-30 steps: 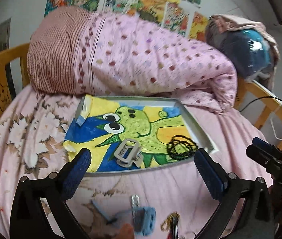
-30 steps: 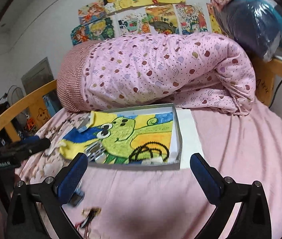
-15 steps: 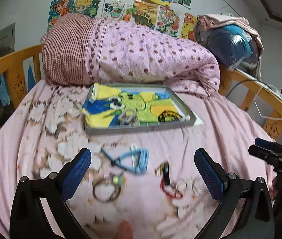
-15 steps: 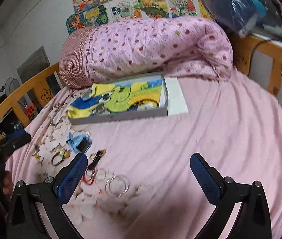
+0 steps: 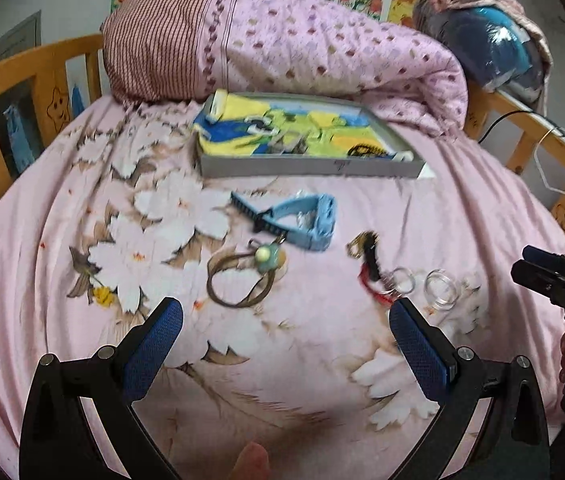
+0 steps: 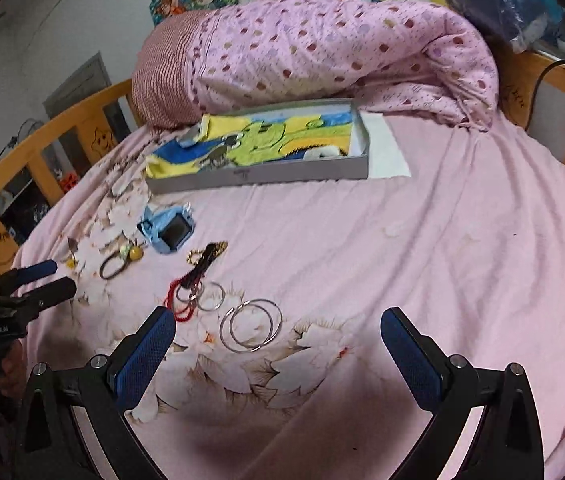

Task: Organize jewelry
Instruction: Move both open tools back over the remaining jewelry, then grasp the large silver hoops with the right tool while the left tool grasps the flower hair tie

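left gripper (image 5: 285, 326): fingers spread wide, holding nothing, above pink floral bed sheet (image 5: 154, 216) | right gripper (image 6: 277, 334): fingers spread wide, holding nothing | two large silver hoop rings (image 6: 251, 325) on sheet between right fingers | brown hair tie with green bead (image 5: 248, 276), light-blue clip (image 5: 302, 220) near shallow grey tray (image 5: 306, 168) by rolled quilt

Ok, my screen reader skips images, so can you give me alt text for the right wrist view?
The open right gripper hovers over a pink bedsheet strewn with two silver bangles, red beads, a hair tie and a blue watch. Behind lies a grey tray, lined with a cartoon cloth.
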